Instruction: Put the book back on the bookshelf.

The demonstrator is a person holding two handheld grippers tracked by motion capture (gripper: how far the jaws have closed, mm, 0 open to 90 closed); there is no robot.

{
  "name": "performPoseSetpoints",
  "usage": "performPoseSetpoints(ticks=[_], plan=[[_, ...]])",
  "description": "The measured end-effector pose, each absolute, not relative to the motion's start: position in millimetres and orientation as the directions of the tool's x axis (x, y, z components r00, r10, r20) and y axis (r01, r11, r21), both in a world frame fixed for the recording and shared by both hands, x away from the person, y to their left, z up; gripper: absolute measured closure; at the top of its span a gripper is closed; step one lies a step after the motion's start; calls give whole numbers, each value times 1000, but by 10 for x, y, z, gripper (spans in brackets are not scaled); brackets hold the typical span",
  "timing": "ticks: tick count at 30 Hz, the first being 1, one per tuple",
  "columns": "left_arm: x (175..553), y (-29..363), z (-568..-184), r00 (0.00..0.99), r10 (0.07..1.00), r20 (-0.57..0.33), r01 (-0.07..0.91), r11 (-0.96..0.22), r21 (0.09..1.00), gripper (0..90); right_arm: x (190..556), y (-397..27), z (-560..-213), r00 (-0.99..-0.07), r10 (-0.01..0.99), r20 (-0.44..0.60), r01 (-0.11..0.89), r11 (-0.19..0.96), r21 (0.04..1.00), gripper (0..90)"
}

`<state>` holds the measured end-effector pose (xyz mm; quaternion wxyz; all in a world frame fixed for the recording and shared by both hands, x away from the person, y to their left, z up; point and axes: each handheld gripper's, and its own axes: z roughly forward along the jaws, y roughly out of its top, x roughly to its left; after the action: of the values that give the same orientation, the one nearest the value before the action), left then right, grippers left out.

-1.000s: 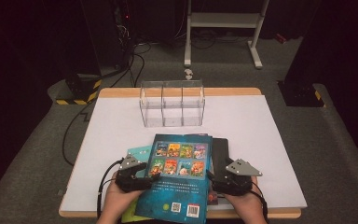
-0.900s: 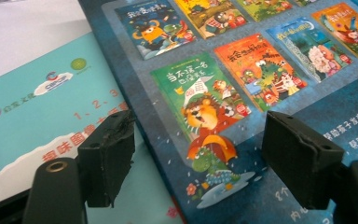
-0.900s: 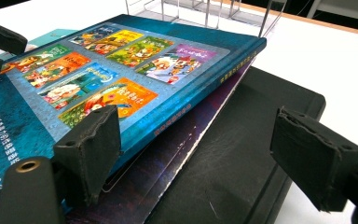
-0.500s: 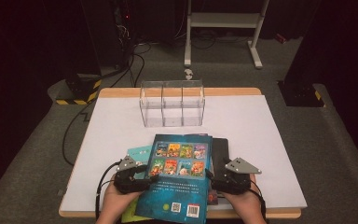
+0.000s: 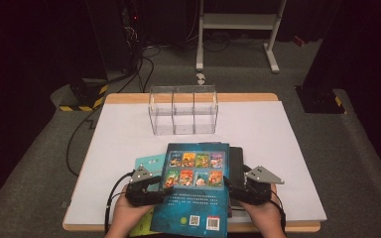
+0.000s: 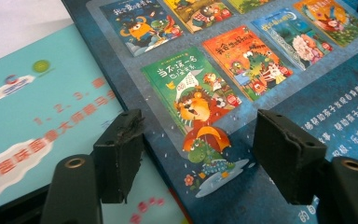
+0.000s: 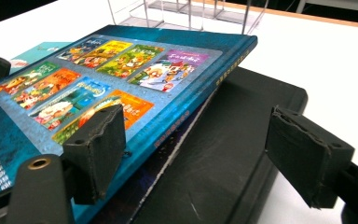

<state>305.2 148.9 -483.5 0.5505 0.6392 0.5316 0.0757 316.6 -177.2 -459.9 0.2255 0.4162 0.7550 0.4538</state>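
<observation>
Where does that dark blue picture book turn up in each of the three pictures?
High view: the blue book lies bottom centre, between both grippers.
Left gripper view: it covers the right and upper part.
Right gripper view: it lies left, tilted.
Shared landmark: its grid of small cover pictures.

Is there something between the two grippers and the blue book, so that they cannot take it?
Nothing visible does. The left gripper straddles the blue book's left edge and the right gripper its spine edge, jaws open. The teal book and the black book lie underneath.

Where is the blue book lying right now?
In the high view the blue book lies at the table's near edge, atop a black book and a teal one.
</observation>
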Motion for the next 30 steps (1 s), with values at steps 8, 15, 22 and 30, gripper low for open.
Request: performPoseSetpoints(ticks=[8, 15, 22, 30], plan=[[3056, 1450, -4830, 439, 755, -486, 595, 161, 787, 340, 3119, -1704, -4624, -581, 811, 72, 442, 240, 864, 198], [3049, 1449, -4842, 438, 751, -494, 590, 174, 788, 340, 3157, -1687, -4657, -603, 786, 138, 479, 219, 850, 189], [3052, 1453, -4849, 440, 749, -496, 589, 176, 788, 340, 3163, -1636, -4662, -609, 777, 163, 505, 220, 835, 192], [3100, 1429, -4855, 437, 748, -500, 582, 188, 791, 355, 3194, -1582, -4581, -587, 808, 47, 454, 281, 846, 243]])
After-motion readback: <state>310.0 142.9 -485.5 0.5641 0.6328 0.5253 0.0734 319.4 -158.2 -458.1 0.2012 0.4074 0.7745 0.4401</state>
